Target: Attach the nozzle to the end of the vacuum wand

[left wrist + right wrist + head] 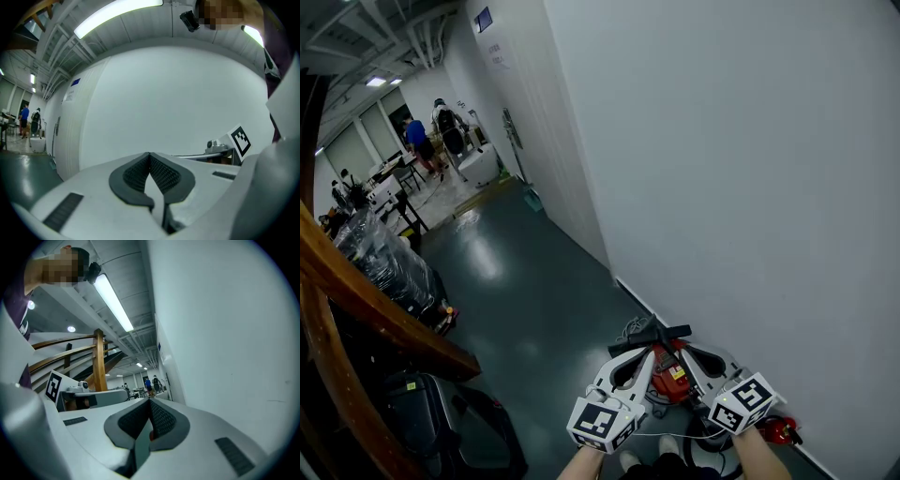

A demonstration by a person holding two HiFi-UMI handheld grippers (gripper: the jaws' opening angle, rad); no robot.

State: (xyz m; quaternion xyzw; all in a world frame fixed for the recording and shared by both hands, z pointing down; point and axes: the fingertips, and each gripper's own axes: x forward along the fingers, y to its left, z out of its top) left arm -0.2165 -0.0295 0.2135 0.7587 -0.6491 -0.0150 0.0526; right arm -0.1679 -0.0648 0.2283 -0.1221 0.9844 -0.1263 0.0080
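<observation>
Black ribbed rubber meets black ribbed rubber: the pads (164, 174) of my left gripper (150, 157) are pressed flat together with nothing between them, and my right gripper (150, 401) is closed on itself the same way. Around the pads the shells are smooth, pale moulded plastic, curved like two halves of a beak, each backed by a cube of black-and-white squares.

I hold both of them up in front of me, tips nearly meeting, aimed level at the wall. They carry nothing, so I judge this a resting pose and not a working one.

Below the tips, on the floor close against the wall, sits the vacuum (673, 377): a glossy red plastic body with a black bar (662, 333) across its top and a thin white cord (675, 434) trailing by my feet. My grippers cover much of it, so I cannot make out the wand or the nozzle, nor whether the two are joined. That fits either a job still to be done or one already closed.

Beyond lies a dark green floor (534, 300) with a wet-looking sheen, a matt white wall (750, 169), a varnished wooden rail (356, 300) on the left, and people (417, 141) far down the hall.
</observation>
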